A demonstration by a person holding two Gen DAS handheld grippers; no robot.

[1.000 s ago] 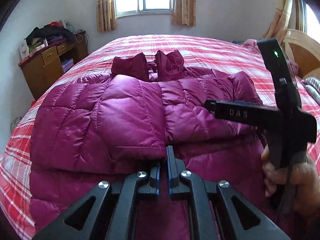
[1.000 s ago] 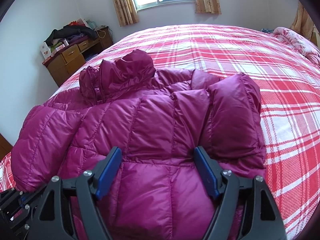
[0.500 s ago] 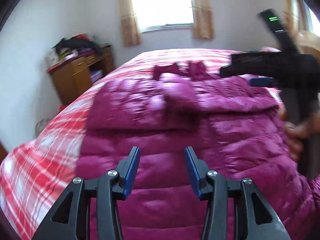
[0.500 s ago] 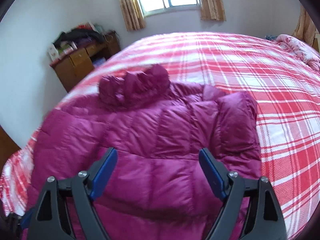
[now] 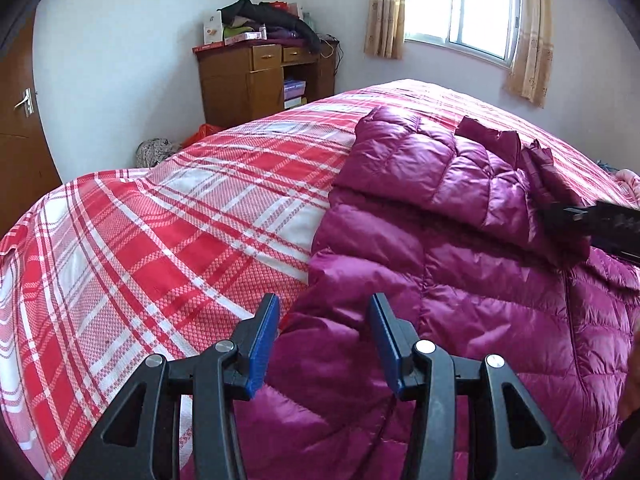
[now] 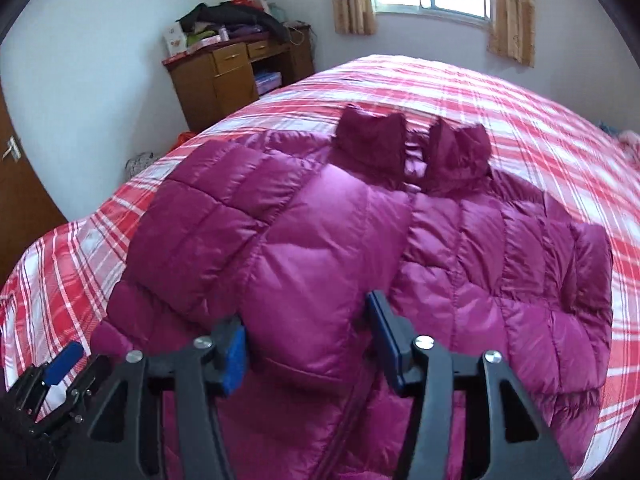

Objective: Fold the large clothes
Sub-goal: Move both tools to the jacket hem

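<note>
A magenta quilted down jacket (image 5: 460,240) lies flat on the red plaid bed (image 5: 160,240), both sleeves folded in across its front, collar (image 6: 412,148) at the far end. My left gripper (image 5: 322,344) is open and empty, low over the jacket's left hem edge where it meets the bedspread. My right gripper (image 6: 308,344) is open, its blue pads either side of the folded left sleeve (image 6: 304,264) near the cuff, not closed on it. The right gripper's body shows at the right edge of the left wrist view (image 5: 600,228); the left gripper shows at the lower left of the right wrist view (image 6: 52,380).
A wooden cabinet (image 5: 260,76) piled with clothes and boxes stands against the far wall left of the bed. A brown door (image 5: 20,120) is at the far left. A curtained window (image 5: 464,8) is behind the bed. A small bundle lies on the floor (image 5: 156,150).
My left gripper let go of the sleeve, opened and swung left to the jacket's hem edge. My right gripper narrowed somewhat and shifted left over the folded left sleeve.
</note>
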